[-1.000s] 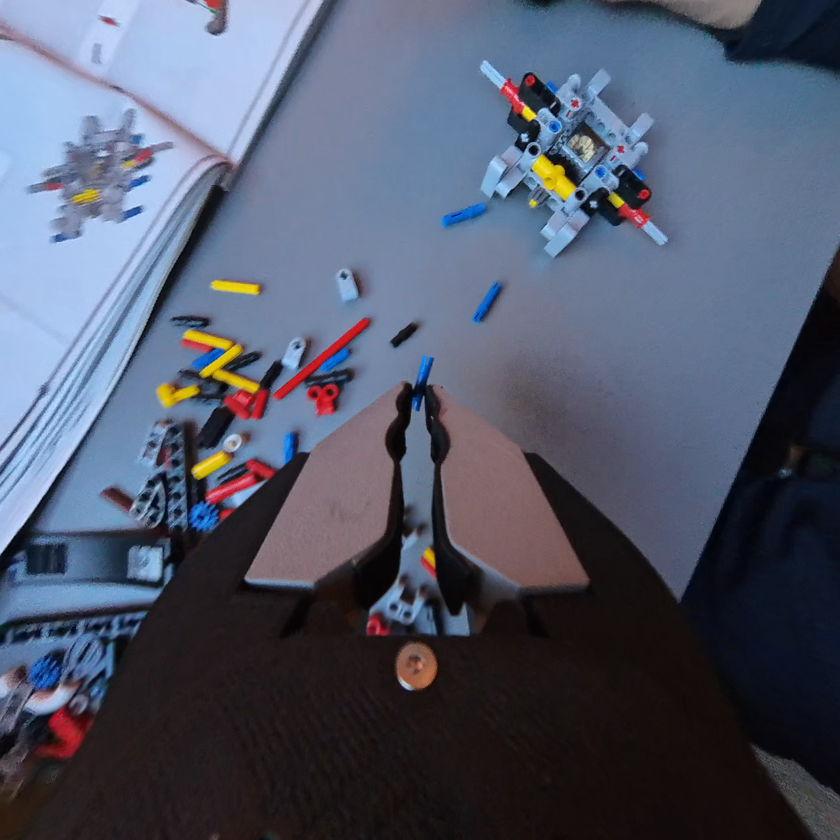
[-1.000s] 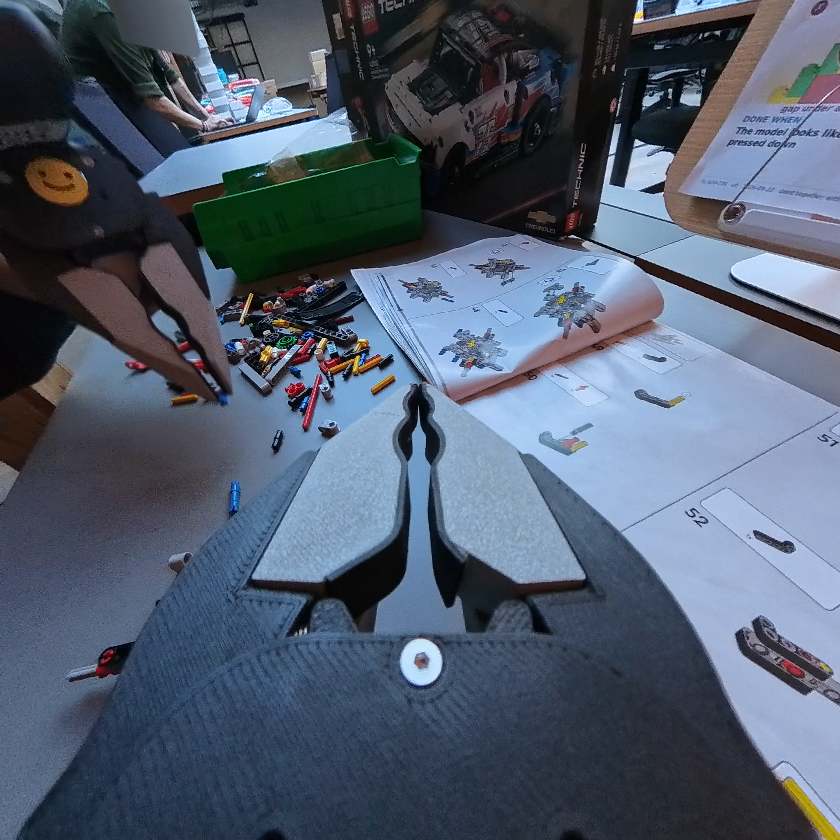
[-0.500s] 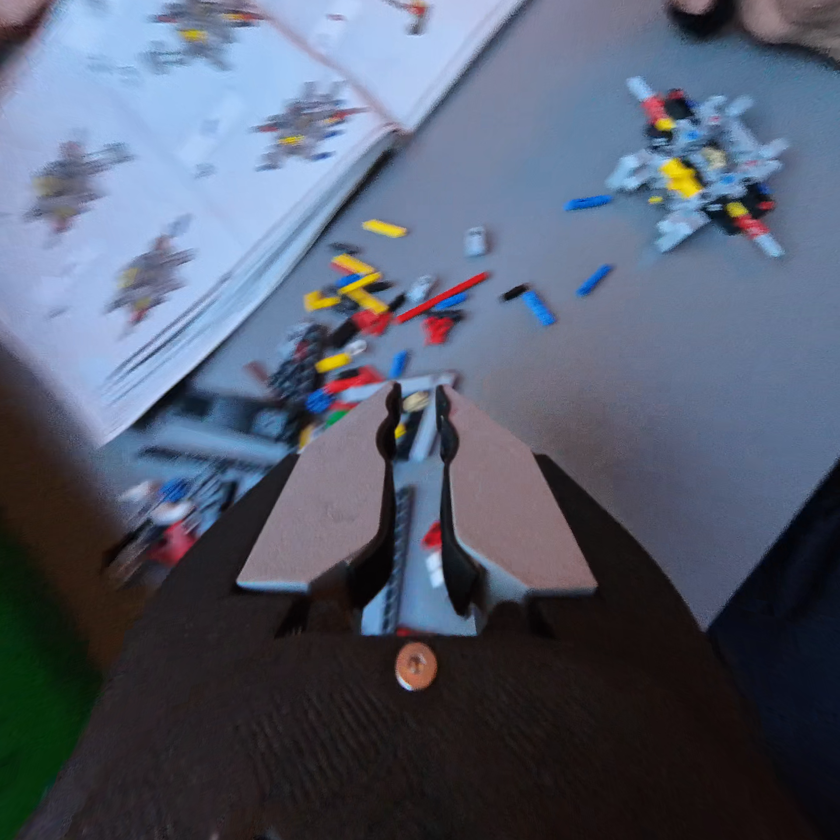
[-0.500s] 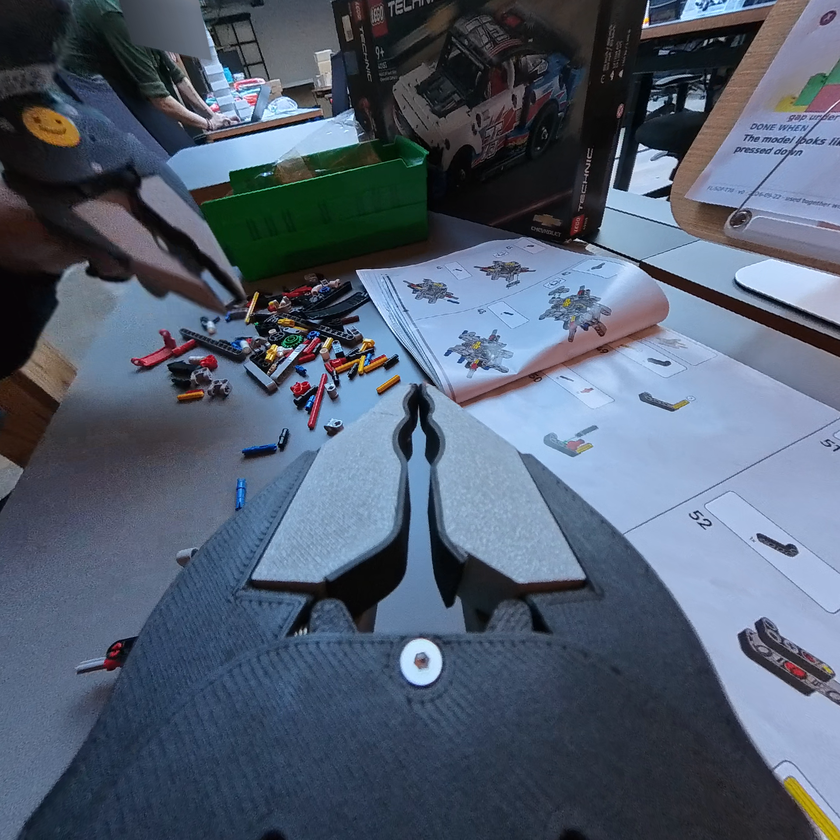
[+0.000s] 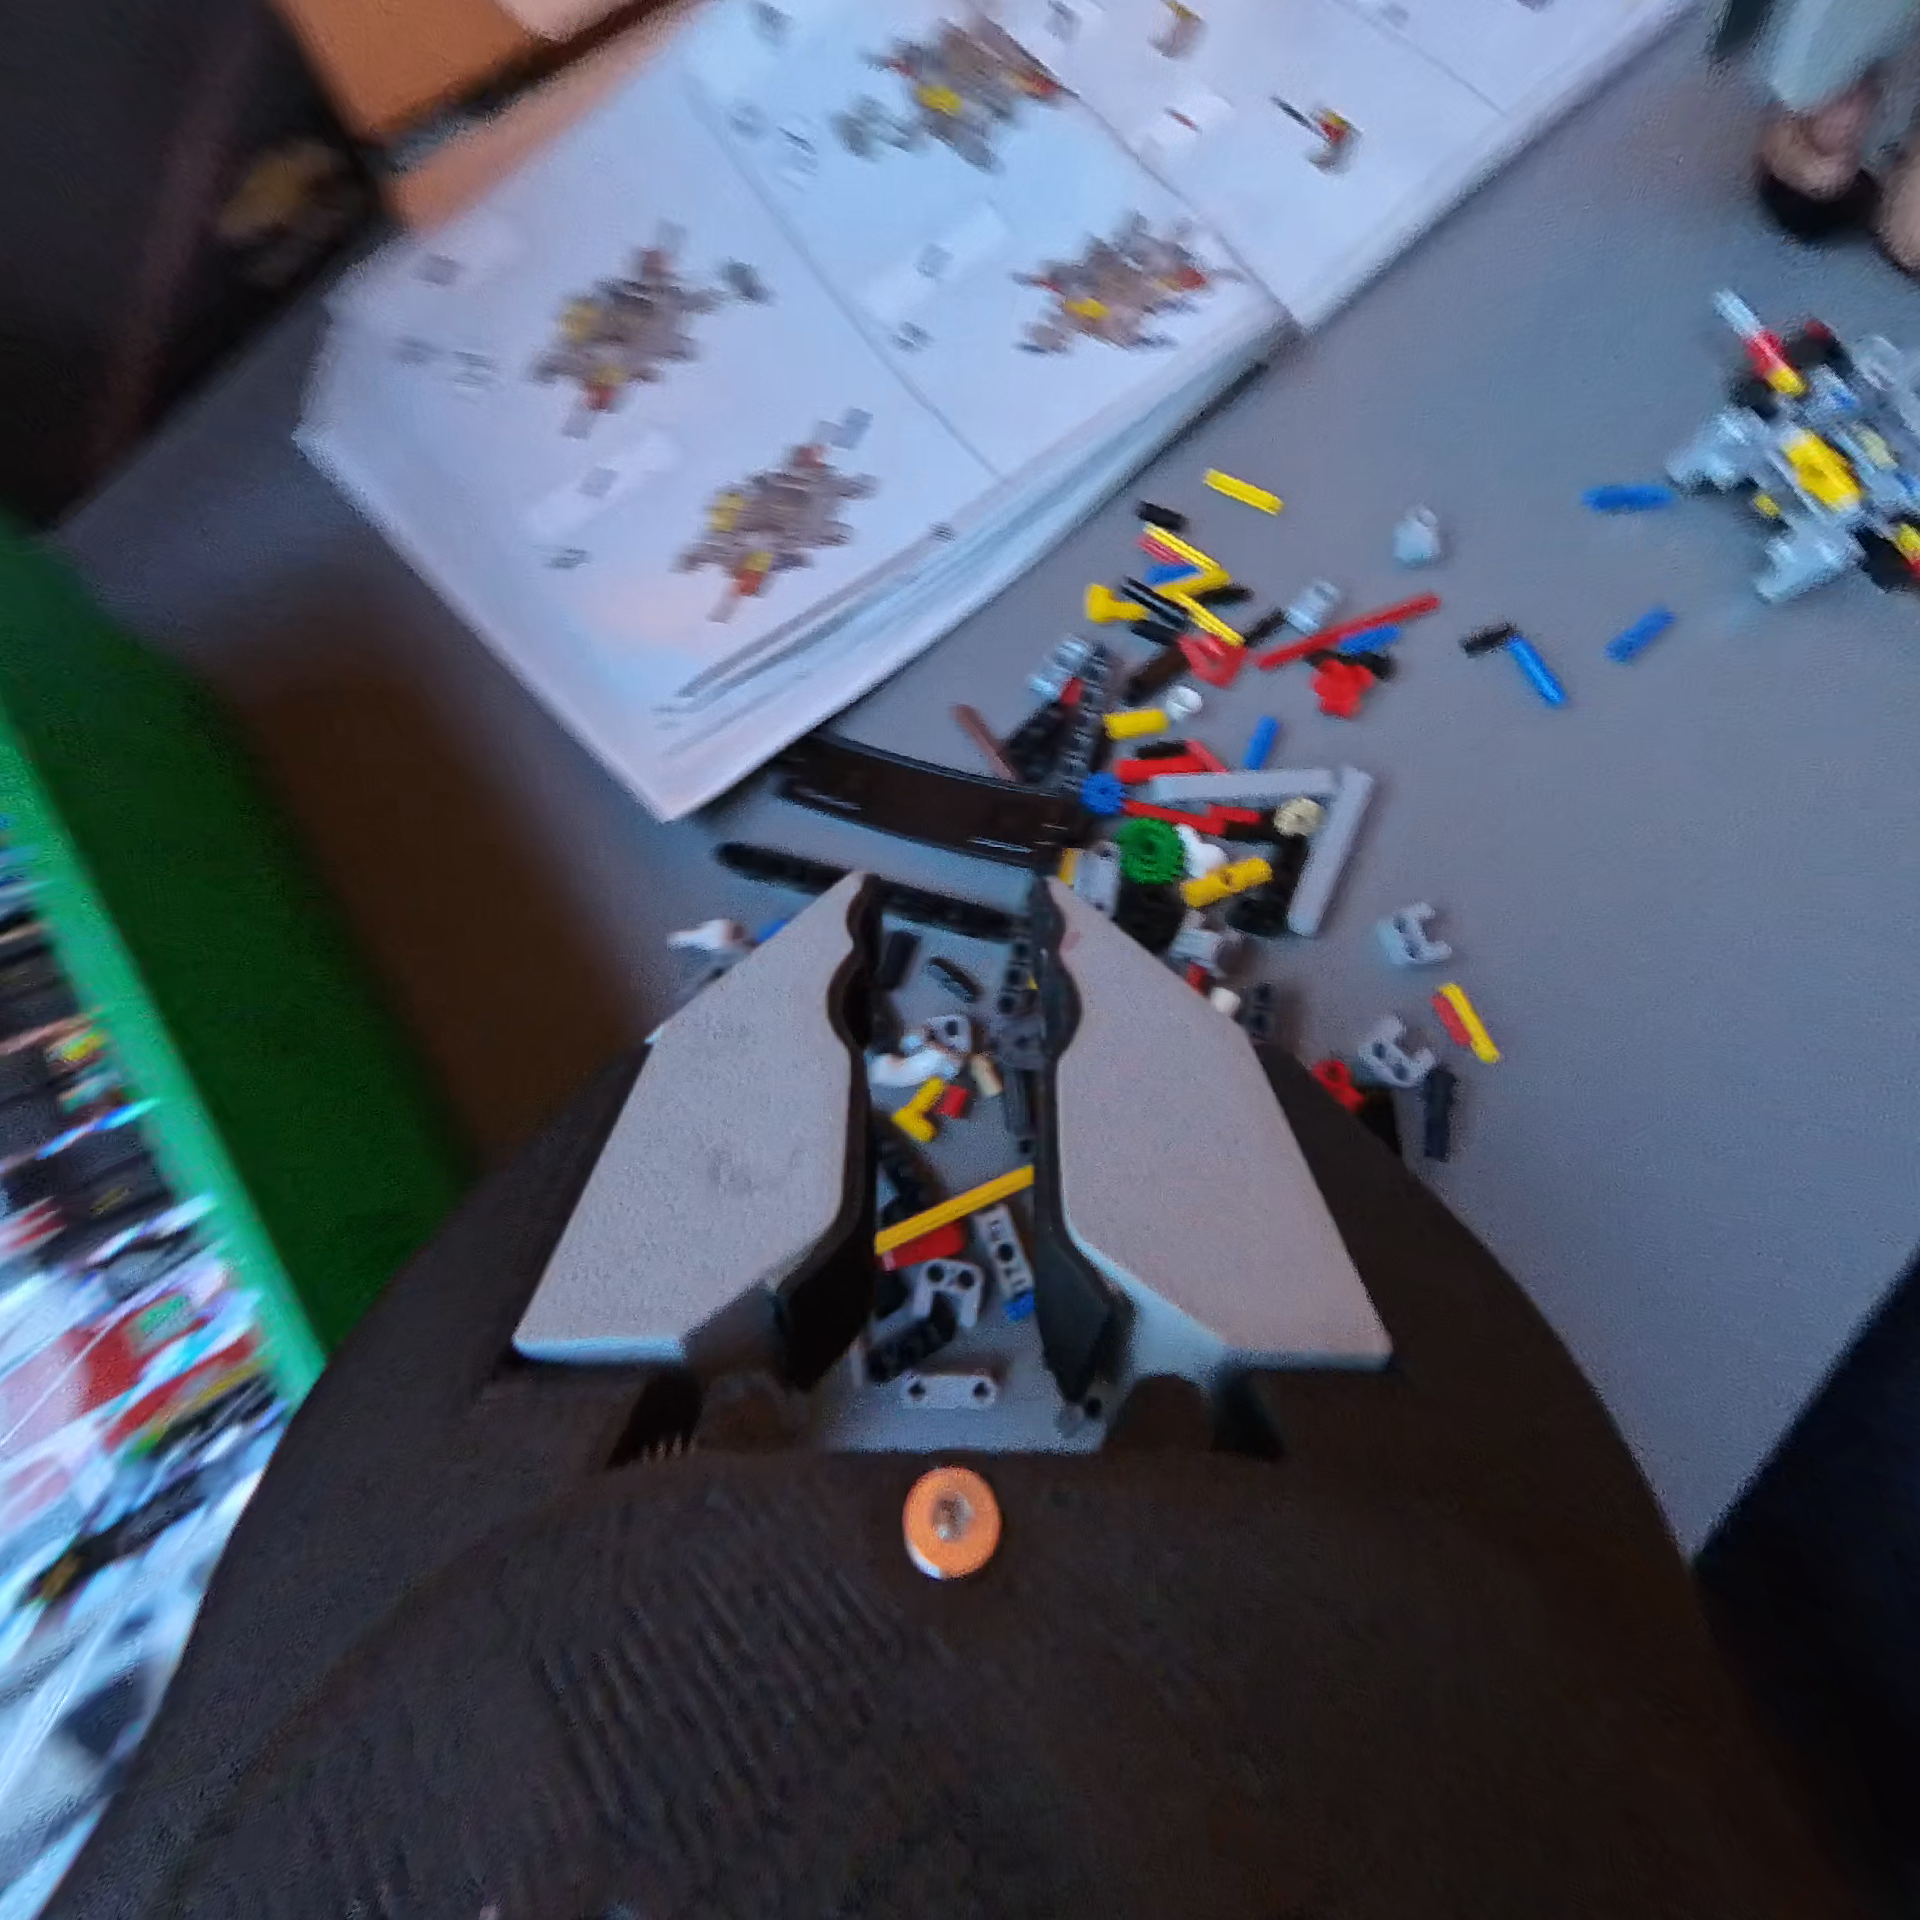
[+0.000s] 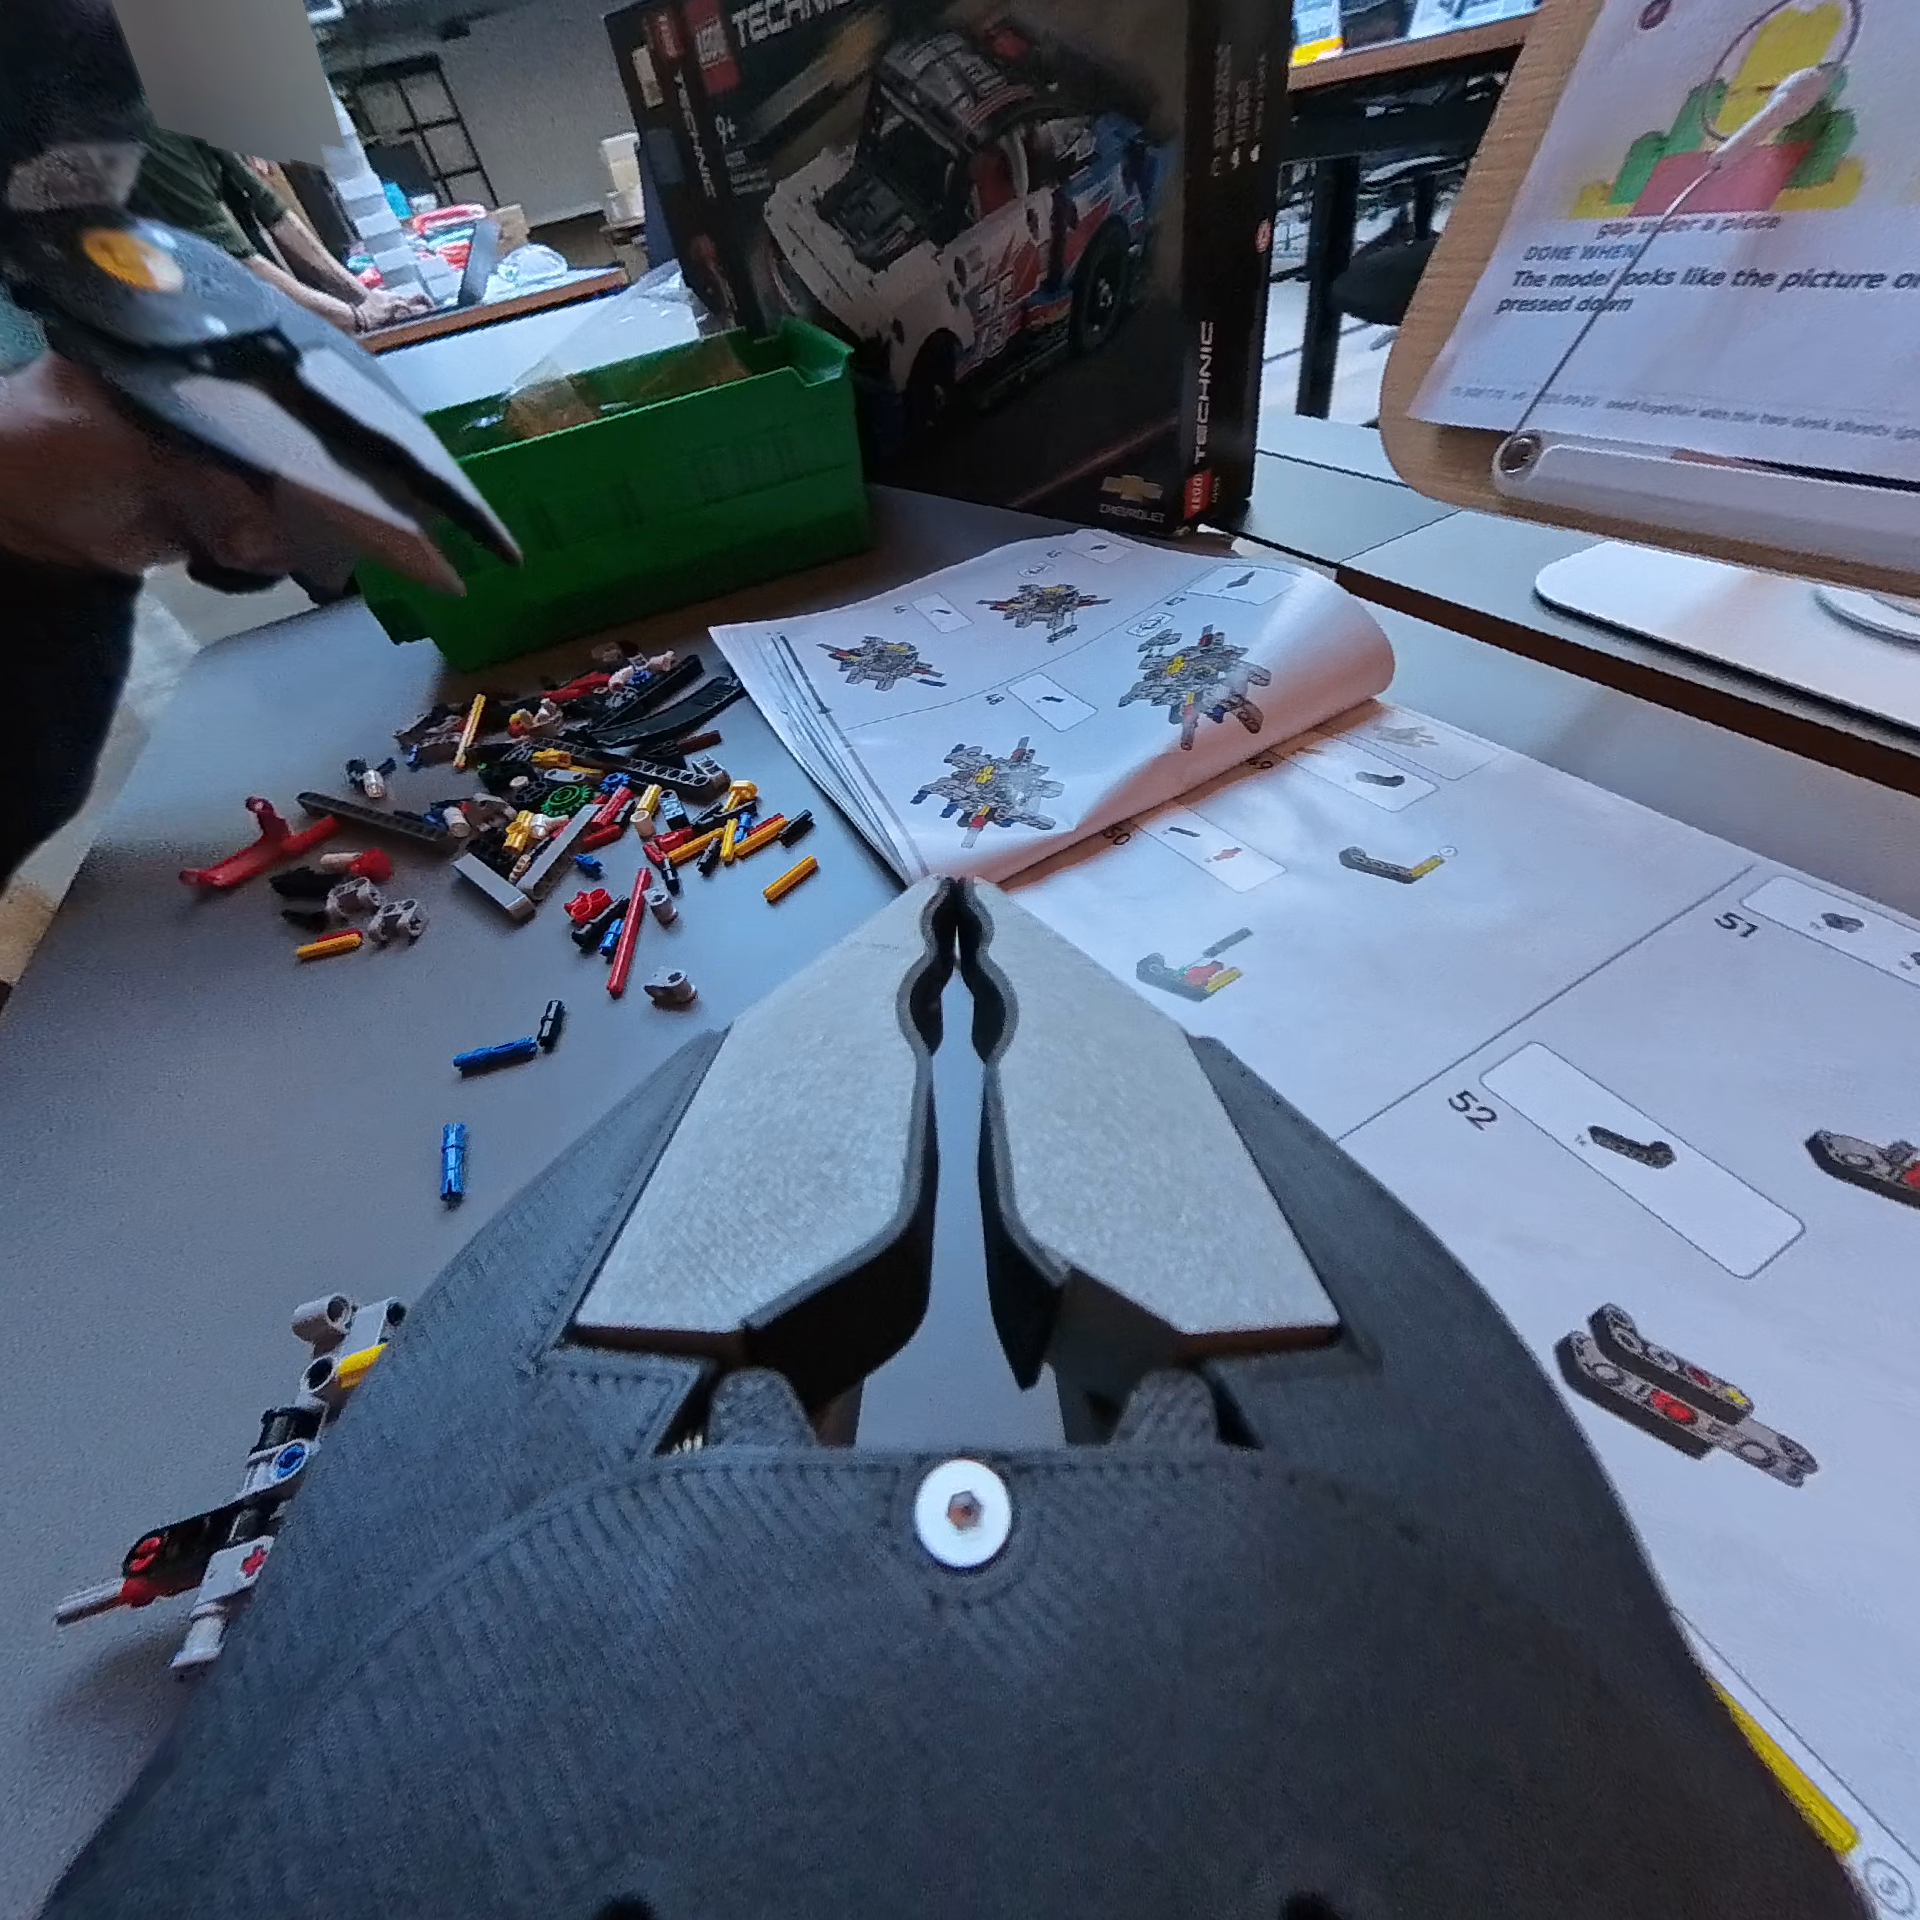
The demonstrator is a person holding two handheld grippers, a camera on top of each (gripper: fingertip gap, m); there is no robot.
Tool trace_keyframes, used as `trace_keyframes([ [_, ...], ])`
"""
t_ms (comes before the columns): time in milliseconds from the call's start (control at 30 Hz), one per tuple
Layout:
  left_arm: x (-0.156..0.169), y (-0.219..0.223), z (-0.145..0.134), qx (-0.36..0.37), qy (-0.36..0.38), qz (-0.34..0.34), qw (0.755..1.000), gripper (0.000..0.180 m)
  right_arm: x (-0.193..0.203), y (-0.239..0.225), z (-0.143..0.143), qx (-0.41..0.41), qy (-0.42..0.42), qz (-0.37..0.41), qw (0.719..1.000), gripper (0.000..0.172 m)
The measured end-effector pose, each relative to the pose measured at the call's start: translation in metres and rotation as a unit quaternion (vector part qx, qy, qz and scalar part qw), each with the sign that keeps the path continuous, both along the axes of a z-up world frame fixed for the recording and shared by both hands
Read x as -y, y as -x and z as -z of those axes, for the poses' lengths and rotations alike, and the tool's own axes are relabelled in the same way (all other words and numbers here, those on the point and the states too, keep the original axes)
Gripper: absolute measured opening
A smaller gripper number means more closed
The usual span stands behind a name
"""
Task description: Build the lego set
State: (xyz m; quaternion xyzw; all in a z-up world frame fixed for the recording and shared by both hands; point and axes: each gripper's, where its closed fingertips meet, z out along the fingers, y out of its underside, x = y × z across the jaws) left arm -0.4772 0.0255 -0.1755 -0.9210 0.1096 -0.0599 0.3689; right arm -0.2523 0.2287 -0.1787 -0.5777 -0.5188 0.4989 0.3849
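The left gripper (image 5: 951,909) is hovering with its fingers parted and gripping nothing, directly above a scattered pile of small plastic building pieces (image 5: 1195,831) on the grey bench (image 5: 1610,1091), with a long black beam (image 5: 935,805) lying just beyond the fingertips and a green bin (image 5: 156,935) off to their left. The right gripper (image 6: 956,899) is sitting with its fingers pressed together on nothing, tips over the edge of an open instruction booklet (image 6: 1351,987), the pile lying well to their left. These pieces look light, stiff and smooth, likely slippery, so each is probably best pinched across its flat sides.
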Motion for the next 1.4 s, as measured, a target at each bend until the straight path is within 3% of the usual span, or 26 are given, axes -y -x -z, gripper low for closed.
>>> trace_keyframes([
  [67, -0.005, -0.019, 0.018, -0.002, 0.022, 0.047, 0.999, 0.028, -0.002, -0.001, -0.001, -0.003, 0.002, 0.004, 1.000, 0.000],
  [233, -0.022, -0.033, 0.062, -0.106, 0.070, 0.094, 0.987, 0.028, -0.001, 0.000, 0.000, 0.000, 0.002, 0.001, 1.000, 0.000],
  [367, -0.028, -0.026, 0.071, -0.159, 0.082, 0.098, 0.979, 0.016, 0.001, 0.000, -0.001, -0.003, 0.004, -0.005, 1.000, 0.000],
  [467, -0.029, -0.019, 0.049, -0.165, 0.050, 0.087, 0.981, 0.006, 0.003, -0.001, -0.002, -0.005, 0.010, -0.012, 1.000, 0.000],
  [600, -0.020, -0.006, 0.012, -0.122, 0.023, 0.063, 0.990, 0.005, 0.008, -0.001, -0.003, -0.009, 0.017, -0.024, 1.000, 0.000],
  [800, -0.005, 0.019, -0.017, -0.098, -0.021, 0.016, 0.995, 0.005, 0.013, 0.000, -0.005, -0.010, 0.014, -0.032, 0.999, 0.000],
  [867, 0.001, 0.025, -0.020, -0.094, -0.034, 0.001, 0.995, 0.005, 0.023, 0.007, -0.010, -0.002, 0.017, -0.053, 0.998, 0.024],
  [1000, 0.018, 0.032, -0.019, -0.087, -0.044, -0.024, 0.995, 0.005, 0.041, 0.039, -0.008, 0.099, -0.028, -0.089, 0.991, 0.058],
  [1133, 0.028, 0.034, -0.012, -0.078, -0.054, -0.046, 0.994, 0.005, 0.037, 0.087, 0.014, 0.225, -0.151, -0.095, 0.958, 0.070],
  [1233, 0.034, 0.034, -0.003, -0.084, -0.054, -0.054, 0.994, 0.005, 0.027, 0.110, 0.042, 0.321, -0.279, -0.104, 0.899, 0.072],
  [1333, 0.037, 0.027, 0.009, -0.069, -0.052, -0.045, 0.995, 0.005, 0.024, 0.119, 0.064, 0.383, -0.346, -0.123, 0.848, 0.076],
  [1400, 0.039, 0.024, 0.019, -0.064, -0.044, -0.038, 0.996, 0.006, 0.033, 0.122, 0.071, 0.398, -0.335, -0.158, 0.839, 0.048],
])
